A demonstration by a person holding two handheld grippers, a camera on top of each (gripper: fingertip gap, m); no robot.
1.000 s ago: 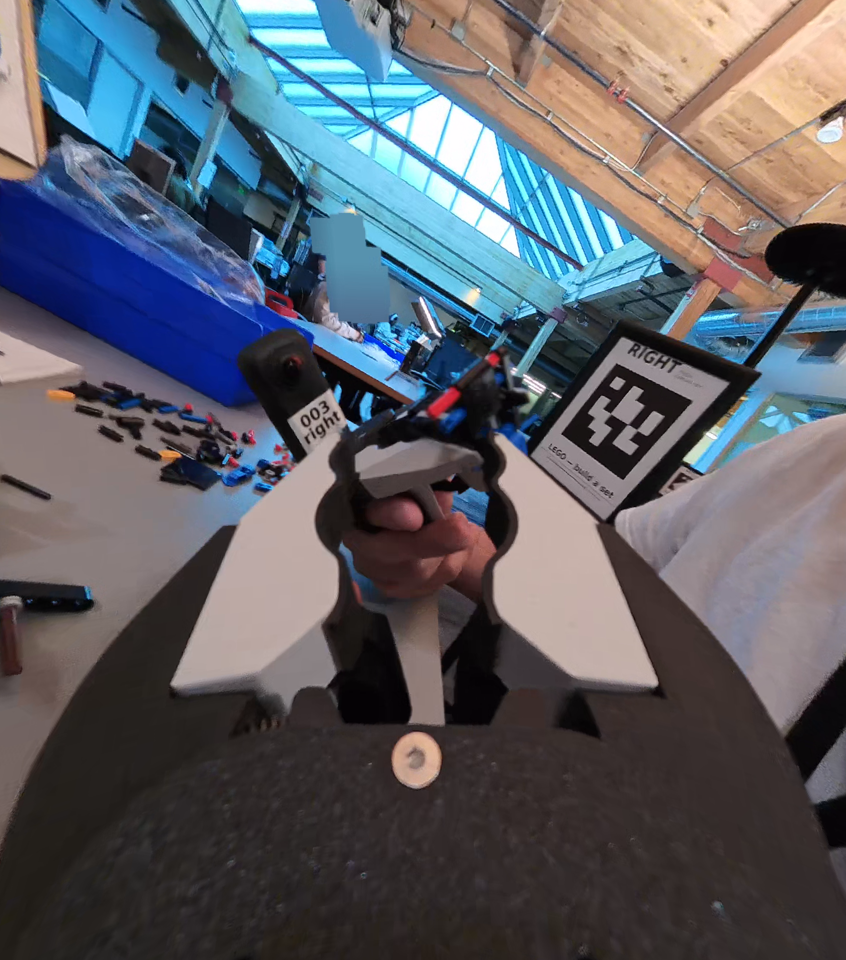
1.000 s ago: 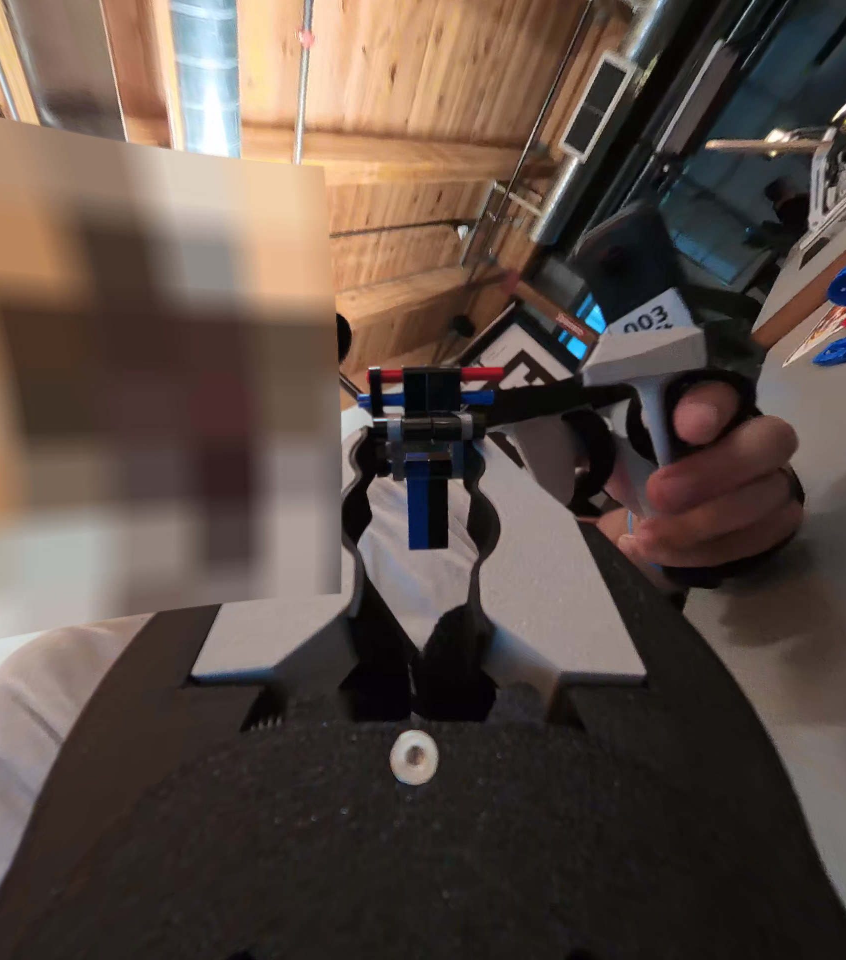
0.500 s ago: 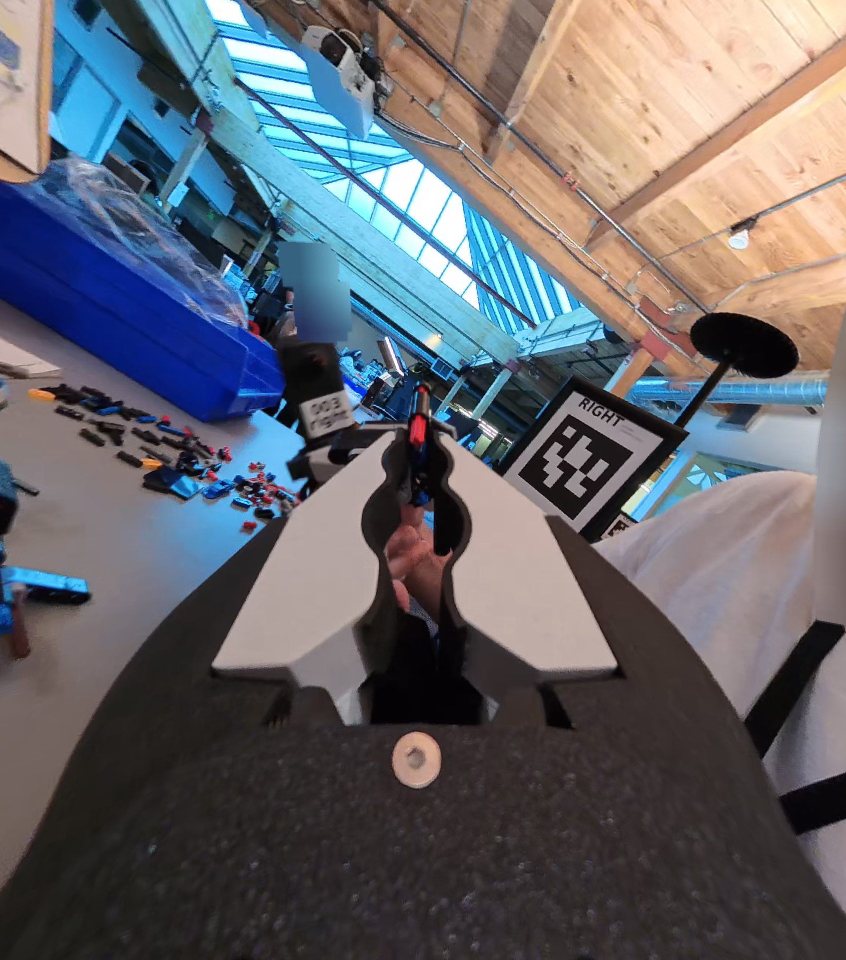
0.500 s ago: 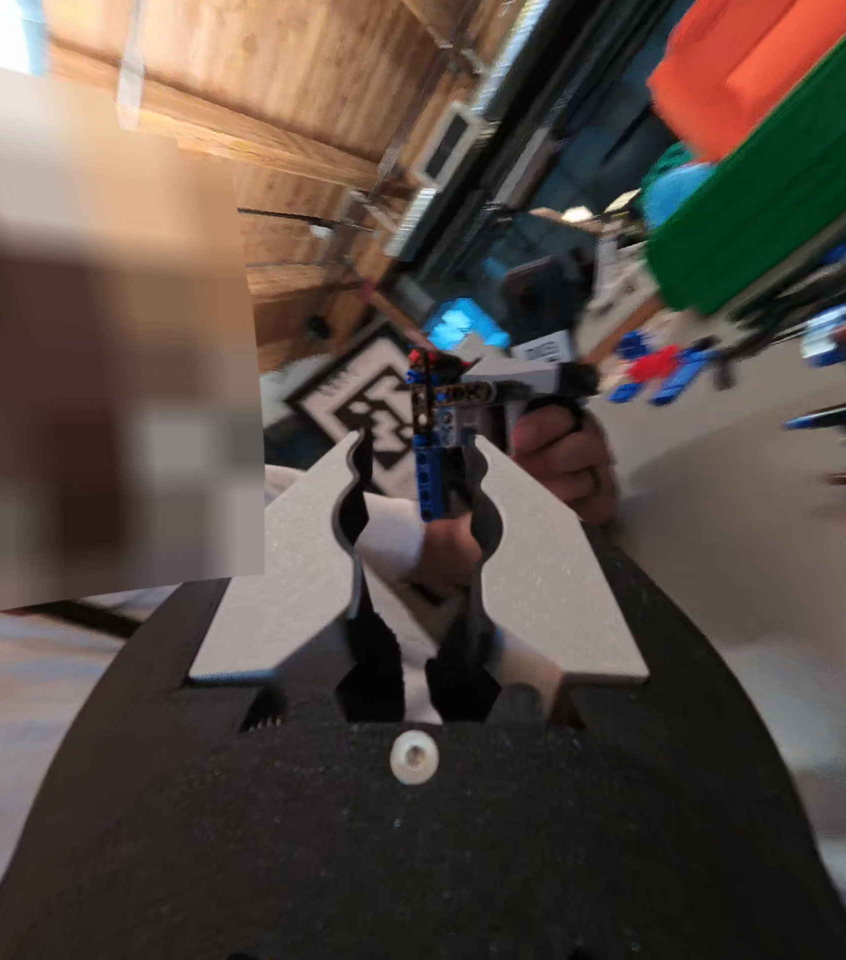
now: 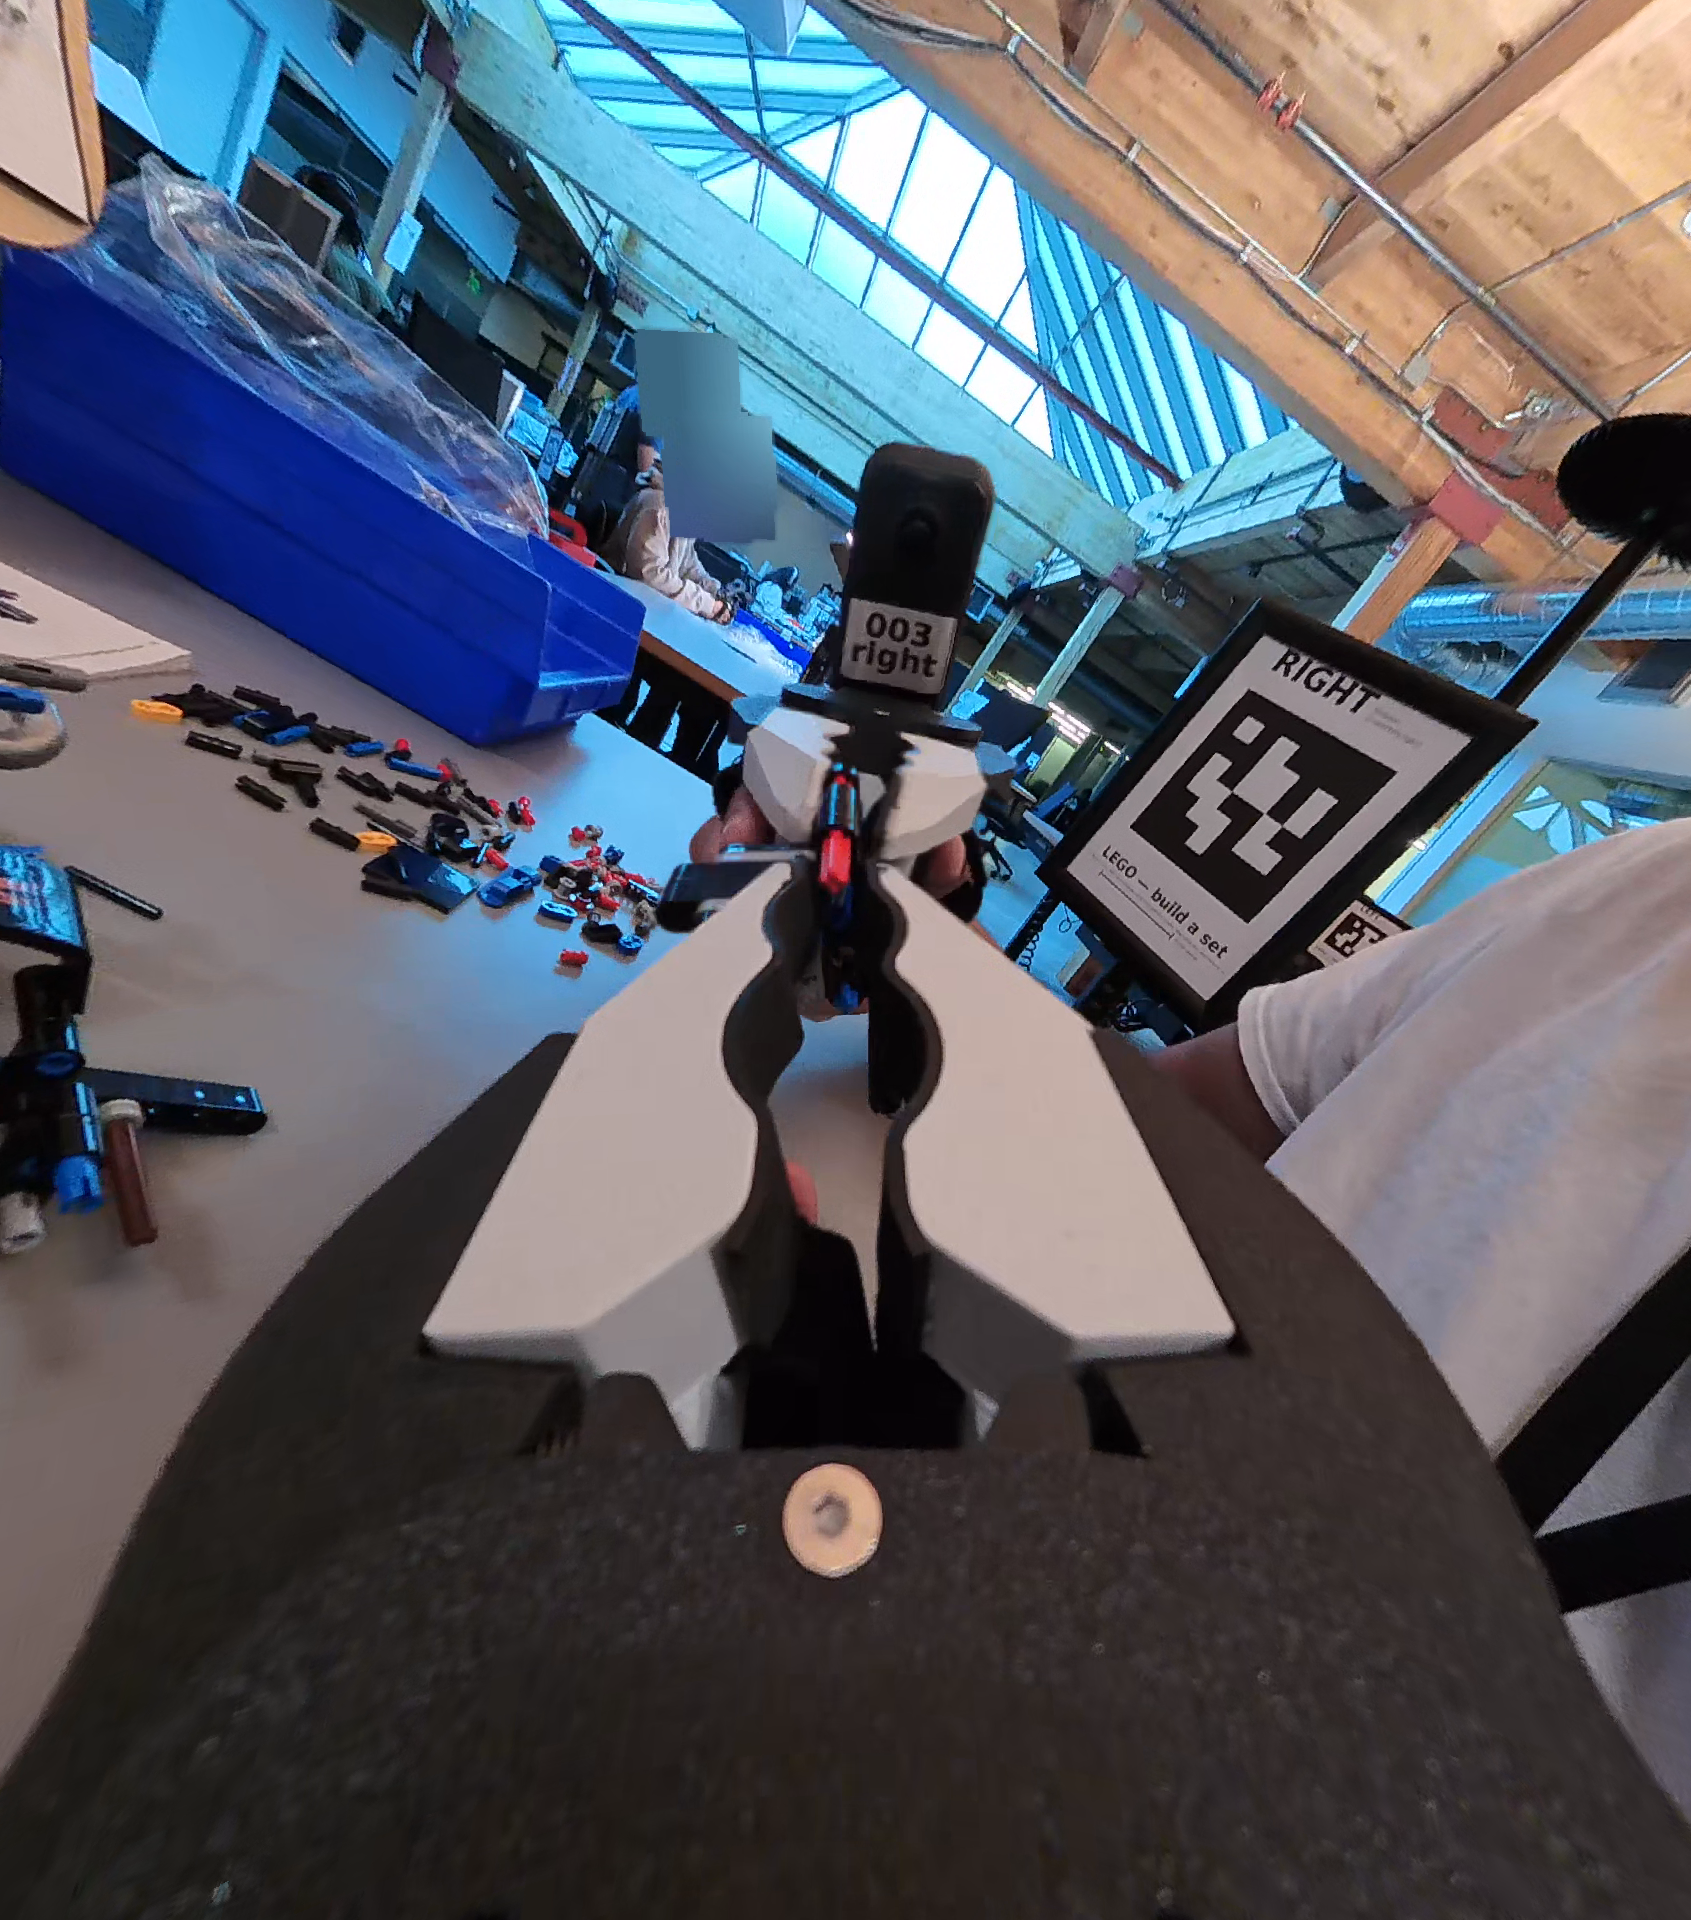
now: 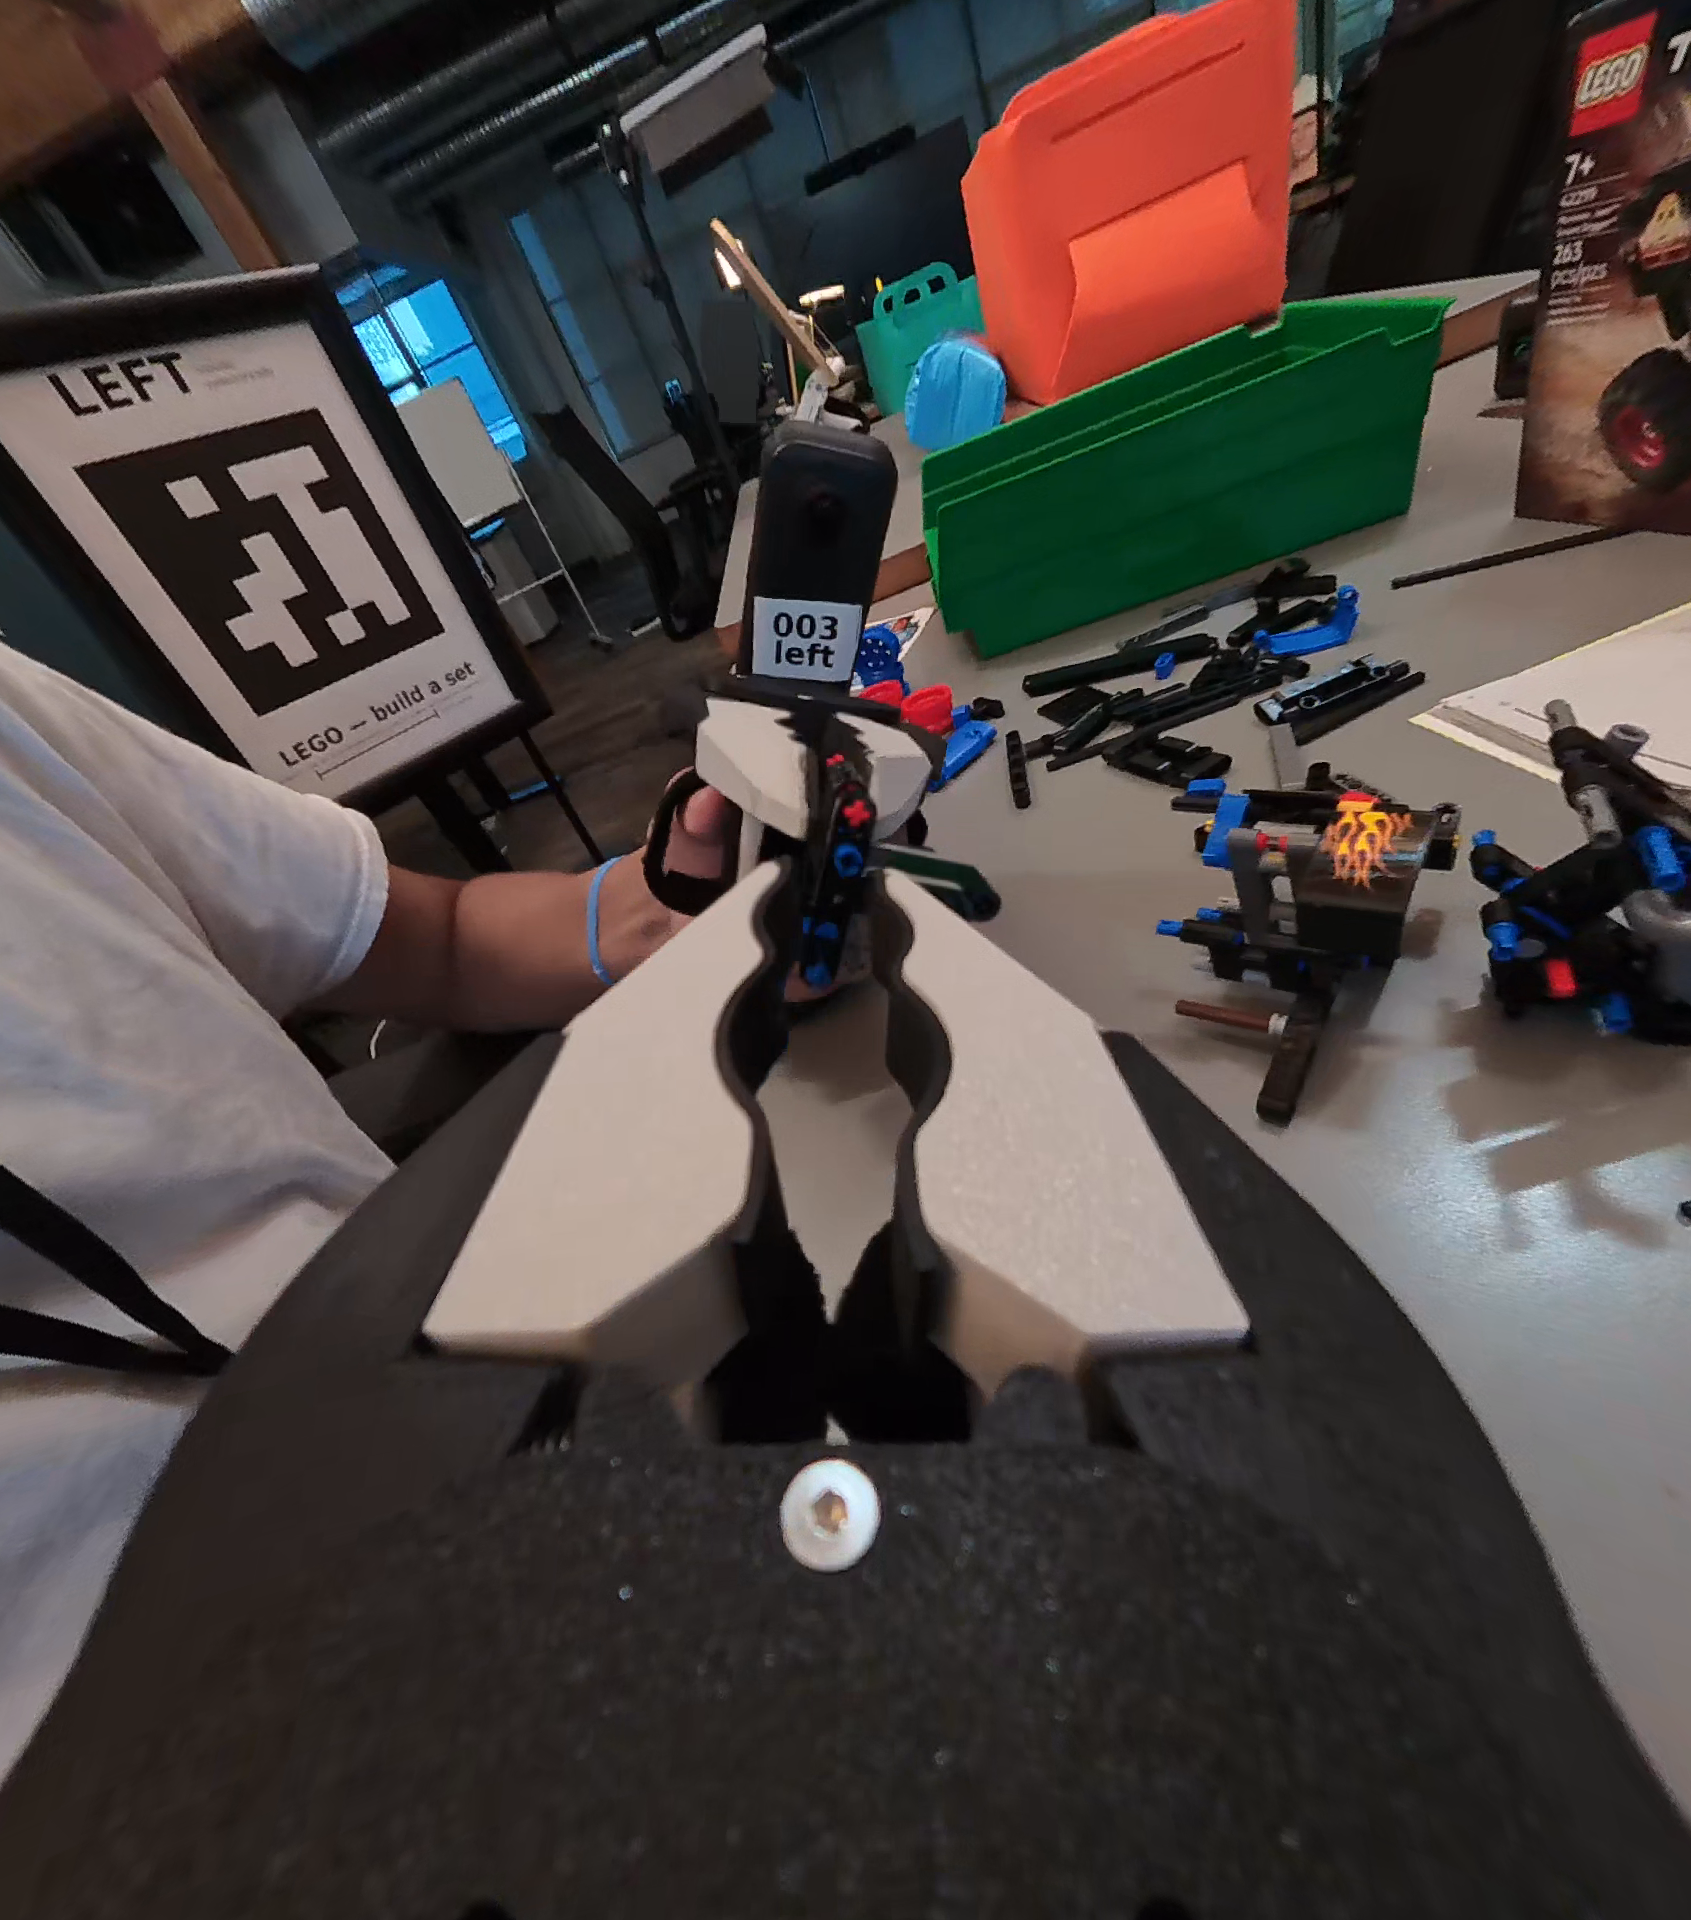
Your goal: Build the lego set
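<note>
A small Lego sub-assembly, black with blue and red pins, is held in the air between my two grippers, which face each other tip to tip. My right gripper is shut on its near side. My left gripper is shut on it from the other side, where it shows as a thin black piece with a red and a blue part. A black beam of it hangs between my left fingers. Each view shows the other gripper behind the piece, held by a hand.
In the left wrist view, a blue bin, scattered small parts and a partial build lie on the grey table. In the right wrist view there are a green bin, the set's box, a flame-decorated build, a chassis and a booklet. Left and right tips are no more than a few centimetres apart.
My left gripper, wide open a second ago, has closed on the sub-assembly that the right one held. Both grippers have tilted down, so the table now shows in both views.
</note>
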